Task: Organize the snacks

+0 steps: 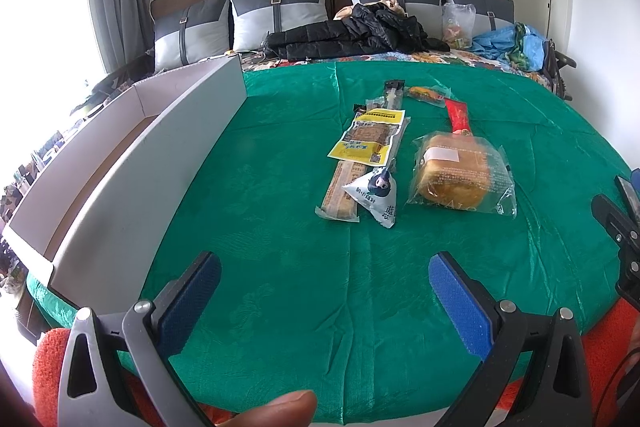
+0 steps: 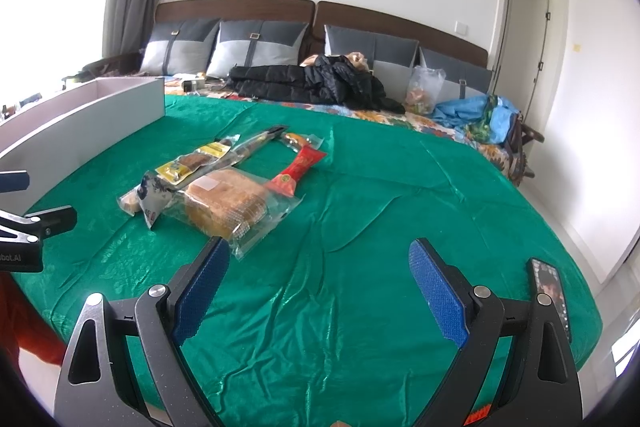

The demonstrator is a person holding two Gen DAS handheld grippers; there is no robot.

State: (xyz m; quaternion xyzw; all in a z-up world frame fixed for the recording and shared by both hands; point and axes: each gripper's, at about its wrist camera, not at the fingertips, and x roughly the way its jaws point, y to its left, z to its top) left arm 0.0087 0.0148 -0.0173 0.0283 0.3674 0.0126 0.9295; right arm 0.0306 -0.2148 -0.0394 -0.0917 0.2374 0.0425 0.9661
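The bed's green cover (image 1: 280,247) carries snack packets (image 1: 372,147), a white box (image 1: 132,163) (left side) and a phone (image 2: 550,291).

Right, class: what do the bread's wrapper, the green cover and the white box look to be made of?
Bread wrapper: clear thin plastic film, glossy; the loaf shows through and the edges crinkle.
Green cover: probably a satiny woven cloth; it shines and lies in soft creases.
White box: seemingly matte cardboard or thin board; flat, stiff walls with folded corners.

- Bread loaf (image 1: 458,169) in clear wrap, lying flat (label up).
- Red sachet (image 1: 456,117) just behind the loaf.
- Yellow-labelled pack (image 1: 370,139) left of the loaf, overlapping a long biscuit sleeve (image 1: 342,193).
- White triangular pouch (image 1: 374,193) beside the loaf's left.
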